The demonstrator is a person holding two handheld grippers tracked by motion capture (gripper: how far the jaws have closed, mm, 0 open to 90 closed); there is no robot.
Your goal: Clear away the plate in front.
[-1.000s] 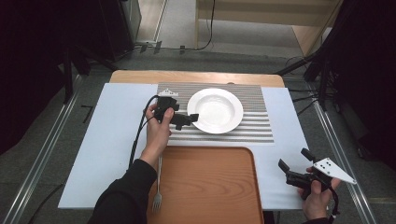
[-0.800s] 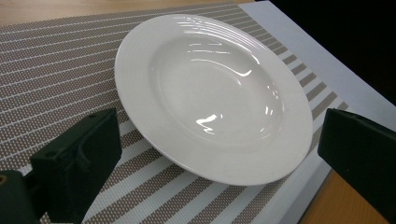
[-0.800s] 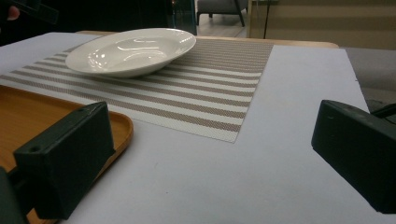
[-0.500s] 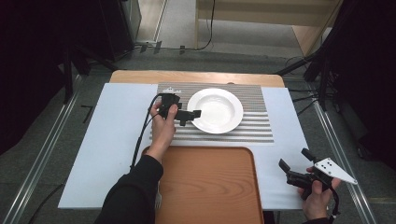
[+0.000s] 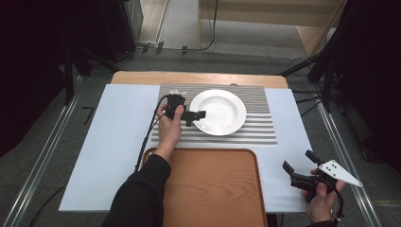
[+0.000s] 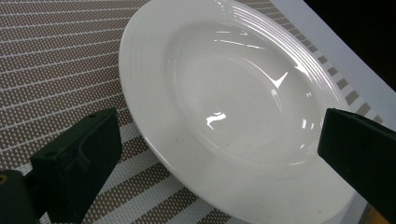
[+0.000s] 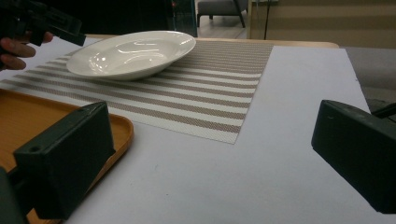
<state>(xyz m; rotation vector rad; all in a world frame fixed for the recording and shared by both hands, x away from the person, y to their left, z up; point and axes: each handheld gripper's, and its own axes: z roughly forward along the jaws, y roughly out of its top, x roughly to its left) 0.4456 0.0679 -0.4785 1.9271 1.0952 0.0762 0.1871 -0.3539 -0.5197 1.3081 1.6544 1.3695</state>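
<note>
A white deep plate (image 5: 222, 111) rests on a brown-and-white striped placemat (image 5: 265, 135) at the middle back of the table. My left gripper (image 5: 196, 117) is at the plate's left rim, open. In the left gripper view its jaws stand wide apart around the plate (image 6: 243, 93), with my left gripper (image 6: 215, 161) low over the near rim; I cannot tell if it touches. My right gripper (image 5: 300, 163) is open and holds nothing at the front right, over the white table cover. The right gripper view shows my right gripper (image 7: 210, 163) facing the plate (image 7: 133, 51) from afar.
A wooden tray (image 5: 213, 189) lies at the table's front middle, just below the placemat. The white cover (image 5: 113, 142) spans the table to left and right. Metal rails (image 5: 42, 161) run along both sides of the table. The left gripper's cable (image 5: 144, 142) trails beside the forearm.
My left gripper has moved away from the person and a little right, up to the plate's left rim. The right gripper has stayed in place.
</note>
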